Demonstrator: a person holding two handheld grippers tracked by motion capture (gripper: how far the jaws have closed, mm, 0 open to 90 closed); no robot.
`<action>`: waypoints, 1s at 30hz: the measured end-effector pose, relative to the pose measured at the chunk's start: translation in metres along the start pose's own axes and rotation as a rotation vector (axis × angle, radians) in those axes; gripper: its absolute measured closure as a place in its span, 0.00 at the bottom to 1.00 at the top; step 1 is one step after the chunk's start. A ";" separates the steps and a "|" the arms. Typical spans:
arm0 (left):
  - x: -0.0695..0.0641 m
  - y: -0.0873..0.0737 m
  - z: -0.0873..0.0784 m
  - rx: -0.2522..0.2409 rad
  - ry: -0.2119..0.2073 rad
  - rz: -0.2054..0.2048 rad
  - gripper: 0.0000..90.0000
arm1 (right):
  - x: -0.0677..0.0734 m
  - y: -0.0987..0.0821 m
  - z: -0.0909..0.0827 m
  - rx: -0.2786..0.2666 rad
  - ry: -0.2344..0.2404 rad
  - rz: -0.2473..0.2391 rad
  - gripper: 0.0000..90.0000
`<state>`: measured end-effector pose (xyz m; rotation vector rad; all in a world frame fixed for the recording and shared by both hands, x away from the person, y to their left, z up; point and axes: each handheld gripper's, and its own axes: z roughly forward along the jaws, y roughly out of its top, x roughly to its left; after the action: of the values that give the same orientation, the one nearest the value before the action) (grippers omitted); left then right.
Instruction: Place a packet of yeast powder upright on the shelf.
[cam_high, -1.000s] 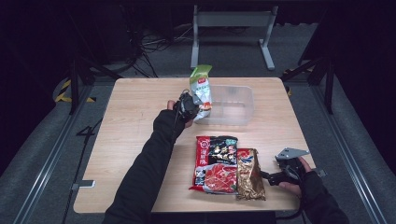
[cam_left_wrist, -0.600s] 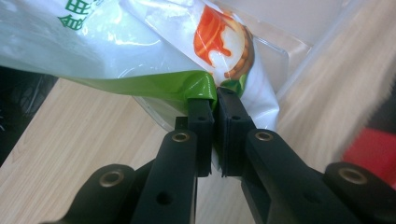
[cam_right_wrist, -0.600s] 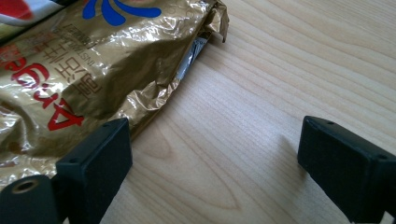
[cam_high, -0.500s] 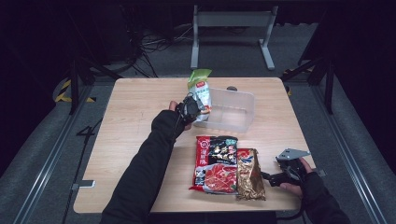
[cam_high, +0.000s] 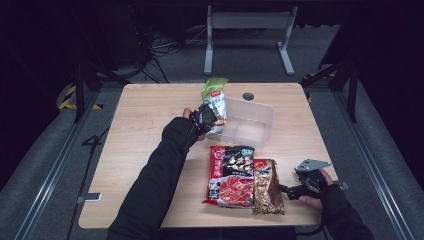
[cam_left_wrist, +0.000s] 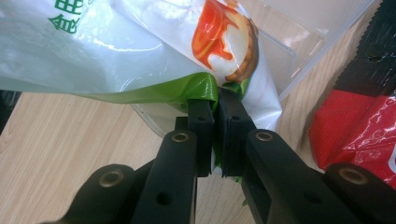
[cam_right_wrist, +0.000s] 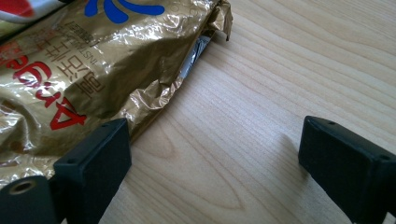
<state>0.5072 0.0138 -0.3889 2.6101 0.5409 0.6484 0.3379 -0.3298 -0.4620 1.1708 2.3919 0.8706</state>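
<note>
Pinching the green bottom edge of a green-and-white plastic snack bag (cam_high: 214, 100), the left gripper (cam_high: 206, 116) has its fingers (cam_left_wrist: 201, 122) closed tight on the crinkled film, with no gap visible between the pads. The bag stands upright above those fingers, and its lower end hangs over the near-left corner of a clear rectangular plastic container (cam_high: 250, 122) that sits just beyond and to the right of them on the light wooden bench (cam_high: 140, 135). In the left gripper view the bag's green hem (cam_left_wrist: 177, 91) folds directly over the fingertips, and the container's transparent wall shows behind it.

Further right, nearer the person, a red-and-black flat noodle packet (cam_high: 231, 175) lies on the bench, touching a gold foil packet (cam_high: 267, 186) at its right side. The right gripper (cam_high: 295, 191) rests on the bench just right of the gold packet, its fingers (cam_right_wrist: 95, 161) spread wide and holding nothing; one finger sits against the packet's crumpled edge (cam_right_wrist: 154, 98), the other well apart on bare wood.
</note>
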 end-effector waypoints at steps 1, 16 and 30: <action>0.000 0.000 0.000 -0.002 0.001 0.002 0.95 | 0.000 0.000 0.000 -0.001 0.001 -0.001 0.11; 0.030 -0.051 -0.038 -0.483 -0.188 -0.421 0.45 | -0.007 0.001 -0.009 -0.059 -0.003 0.036 0.11; 0.075 -0.007 0.008 -0.438 -0.276 -0.626 0.14 | -0.008 0.003 -0.004 -0.048 0.004 0.024 0.11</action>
<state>0.5711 0.0516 -0.3719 1.9228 0.9417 0.1677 0.3422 -0.3360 -0.4565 1.1834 2.3509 0.9331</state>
